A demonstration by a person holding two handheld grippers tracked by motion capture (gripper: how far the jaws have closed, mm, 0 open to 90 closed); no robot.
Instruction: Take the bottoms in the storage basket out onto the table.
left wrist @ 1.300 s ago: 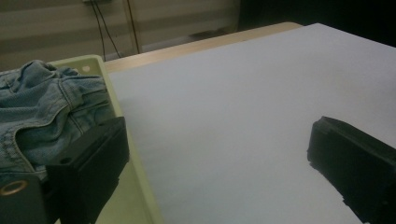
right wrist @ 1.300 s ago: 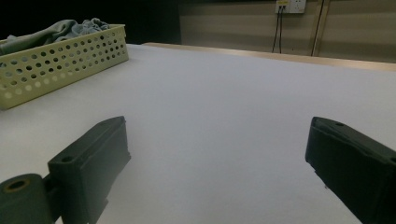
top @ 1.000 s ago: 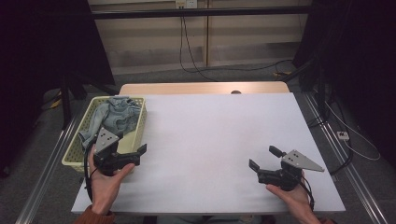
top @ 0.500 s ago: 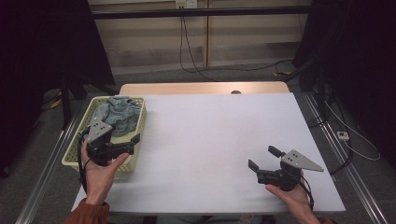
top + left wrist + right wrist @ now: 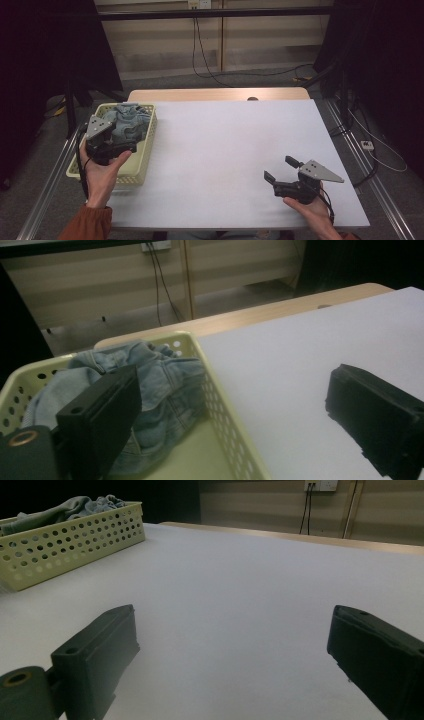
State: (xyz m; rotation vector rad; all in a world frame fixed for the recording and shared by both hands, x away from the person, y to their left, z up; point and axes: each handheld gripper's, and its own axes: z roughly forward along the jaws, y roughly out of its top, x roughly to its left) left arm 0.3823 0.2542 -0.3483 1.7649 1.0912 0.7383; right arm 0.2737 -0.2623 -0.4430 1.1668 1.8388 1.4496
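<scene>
A pale yellow perforated basket (image 5: 143,167) stands at the table's left edge with a crumpled light-blue denim garment (image 5: 128,121) in it. My left gripper (image 5: 125,145) hovers open over the basket's near half. In the left gripper view the left gripper (image 5: 240,410) has one jaw above the denim garment (image 5: 162,385) and the other past the basket's rim (image 5: 212,357), over the table. My right gripper (image 5: 281,169) is held open low above the front right of the white table (image 5: 225,140), empty. The right gripper (image 5: 235,645) faces the basket (image 5: 75,540) and its garment (image 5: 75,504) from afar.
A strip of bare wood (image 5: 215,94) runs along the table's far edge. Metal rails (image 5: 47,185) flank both sides. Cables (image 5: 210,65) lie on the floor beyond, and dark curtains hang at left and right.
My left gripper has moved left and away from me, from the basket's near right corner to above the basket. The right gripper has stayed in place.
</scene>
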